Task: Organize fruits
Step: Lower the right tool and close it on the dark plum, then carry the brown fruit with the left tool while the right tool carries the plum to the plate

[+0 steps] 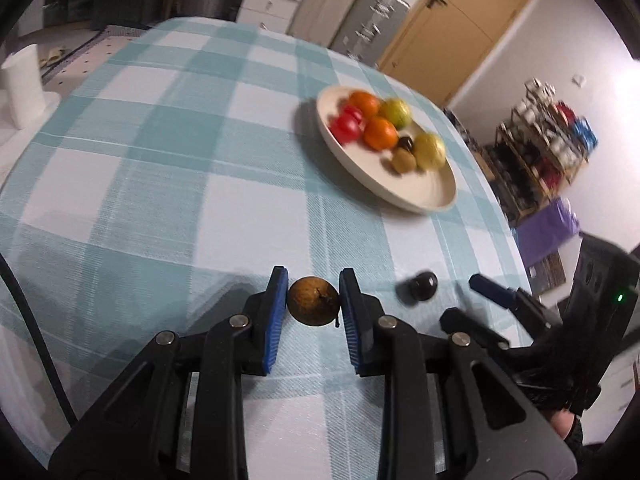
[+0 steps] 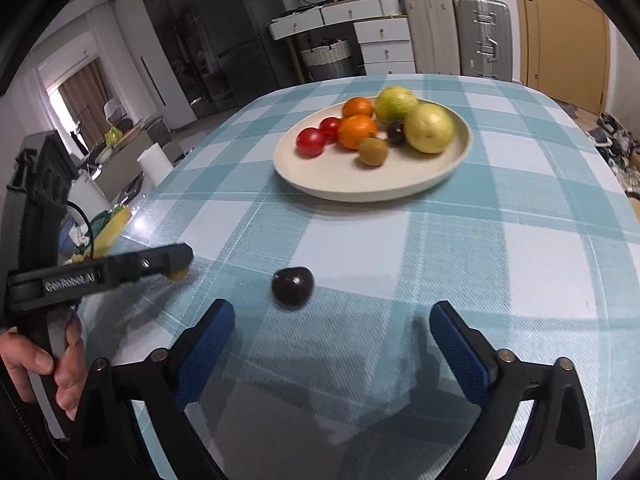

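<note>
My left gripper (image 1: 313, 300) is shut on a small brown round fruit (image 1: 313, 301), held between its blue pads just above the checked tablecloth. A dark plum-like fruit (image 1: 422, 286) lies on the cloth to its right; in the right wrist view it (image 2: 293, 286) sits just ahead of my right gripper (image 2: 332, 332), which is open and empty. A cream plate (image 2: 340, 176) farther back holds red tomatoes (image 2: 311, 141), oranges (image 2: 357, 131), yellow-green fruits (image 2: 430, 128), a kiwi (image 2: 373, 151) and a dark fruit. The plate also shows in the left wrist view (image 1: 420, 196).
The table (image 2: 520, 248) has a teal and white checked cloth. A white roll (image 1: 24, 88) stands off its left edge. Suitcases, drawers and a door stand behind. The left gripper shows at the left of the right wrist view (image 2: 120, 268).
</note>
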Action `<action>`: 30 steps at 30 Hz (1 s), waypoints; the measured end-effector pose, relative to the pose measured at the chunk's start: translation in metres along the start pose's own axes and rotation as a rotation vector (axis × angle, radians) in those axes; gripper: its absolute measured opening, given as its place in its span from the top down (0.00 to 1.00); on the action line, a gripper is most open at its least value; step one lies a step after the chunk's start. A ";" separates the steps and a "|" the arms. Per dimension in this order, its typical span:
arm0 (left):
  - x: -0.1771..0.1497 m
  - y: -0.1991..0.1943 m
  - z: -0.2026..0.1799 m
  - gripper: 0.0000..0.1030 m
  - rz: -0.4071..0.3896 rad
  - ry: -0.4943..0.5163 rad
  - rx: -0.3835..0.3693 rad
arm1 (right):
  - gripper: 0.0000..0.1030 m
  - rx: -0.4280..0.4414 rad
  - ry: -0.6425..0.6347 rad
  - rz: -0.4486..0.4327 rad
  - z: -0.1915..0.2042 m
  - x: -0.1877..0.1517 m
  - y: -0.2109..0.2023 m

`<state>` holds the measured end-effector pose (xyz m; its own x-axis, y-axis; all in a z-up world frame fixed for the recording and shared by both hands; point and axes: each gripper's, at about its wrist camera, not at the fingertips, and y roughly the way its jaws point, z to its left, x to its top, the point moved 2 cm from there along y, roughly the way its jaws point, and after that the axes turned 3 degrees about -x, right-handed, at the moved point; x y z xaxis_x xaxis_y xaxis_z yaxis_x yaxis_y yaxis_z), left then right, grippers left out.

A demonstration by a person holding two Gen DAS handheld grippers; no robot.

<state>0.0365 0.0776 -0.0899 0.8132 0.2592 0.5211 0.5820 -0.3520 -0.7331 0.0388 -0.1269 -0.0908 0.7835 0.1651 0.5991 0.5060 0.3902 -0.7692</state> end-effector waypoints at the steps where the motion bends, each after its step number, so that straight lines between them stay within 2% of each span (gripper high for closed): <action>1: 0.001 -0.002 0.002 0.77 -0.006 -0.001 0.004 | 0.12 -0.001 -0.008 0.003 0.003 0.001 0.002; 5: 0.005 -0.005 0.010 0.77 -0.017 -0.010 0.013 | 0.23 0.017 -0.024 0.019 0.010 0.006 0.013; 9: 0.007 -0.004 0.015 0.77 -0.017 -0.030 0.012 | 0.53 0.047 -0.055 0.038 0.019 0.008 0.020; 13: 0.010 -0.002 0.015 0.77 -0.015 -0.035 0.013 | 0.69 0.049 -0.090 0.044 0.027 0.009 0.024; 16: 0.012 0.001 0.013 0.77 -0.013 -0.031 0.013 | 0.74 0.049 -0.085 0.044 0.028 0.009 0.026; 30: 0.022 0.017 -0.004 0.77 0.007 0.006 0.010 | 0.75 0.140 -0.007 -0.001 0.009 0.010 0.014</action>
<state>0.0640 0.0737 -0.0888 0.8171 0.2515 0.5187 0.5764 -0.3446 -0.7409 0.0506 -0.1114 -0.0939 0.7803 0.1708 0.6017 0.4511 0.5126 -0.7306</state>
